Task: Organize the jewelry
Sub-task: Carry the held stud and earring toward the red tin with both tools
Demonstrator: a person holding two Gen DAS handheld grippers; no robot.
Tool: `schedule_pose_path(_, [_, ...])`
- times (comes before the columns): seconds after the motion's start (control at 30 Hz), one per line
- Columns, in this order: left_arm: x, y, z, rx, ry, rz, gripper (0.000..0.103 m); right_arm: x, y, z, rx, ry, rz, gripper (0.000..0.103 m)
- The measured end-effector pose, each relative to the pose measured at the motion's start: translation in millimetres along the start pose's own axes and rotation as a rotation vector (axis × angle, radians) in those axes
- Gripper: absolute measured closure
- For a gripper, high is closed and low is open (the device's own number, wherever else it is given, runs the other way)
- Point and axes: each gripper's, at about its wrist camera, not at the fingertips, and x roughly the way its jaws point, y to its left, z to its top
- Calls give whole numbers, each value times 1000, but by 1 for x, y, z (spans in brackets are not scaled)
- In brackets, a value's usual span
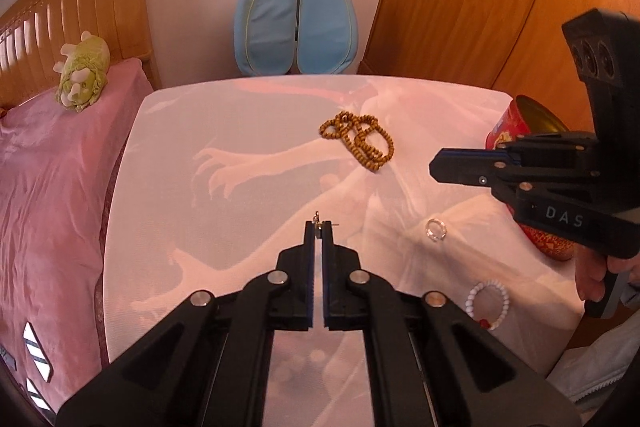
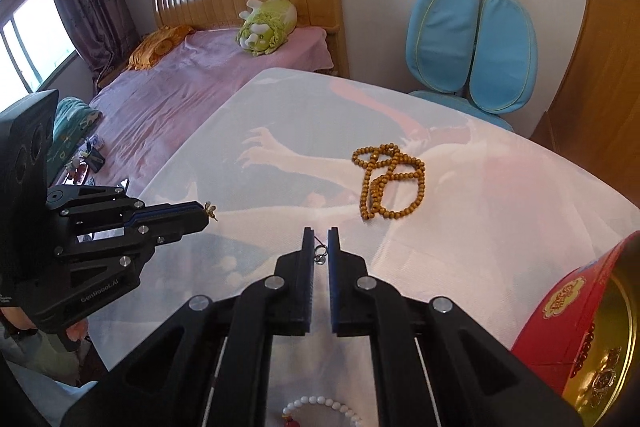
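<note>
A small earring is pinched at the very tips of the left claw, held above a white printed cloth on a table beside a pink bed. The hold looks shallow, so a jolt or a slight loosening could drop the earring onto the cloth, where it would be hard to spot. Further right lie a coil of brown wooden beads, then a clear ring, and nearer the viewer a white bead bracelet. At the far right stands an open red tin, likely the destination. The right claw hovers over the ring with a narrow gap between its tips, holding nothing; closing off-centre could flick the ring away. Its side reads "DAS". The left claw's side reads "GenRobot.AI".
</note>
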Motion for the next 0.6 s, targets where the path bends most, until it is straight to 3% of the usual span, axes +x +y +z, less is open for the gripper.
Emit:
schedule_pose_path(0.23, [-20, -32, 27, 51, -72, -41, 100, -63, -24, -7, 60, -112, -2, 96])
schedule_pose_path(0.6, [-25, -120, 71, 175, -138, -160, 100, -143, -92, -38, 204, -242, -148, 95])
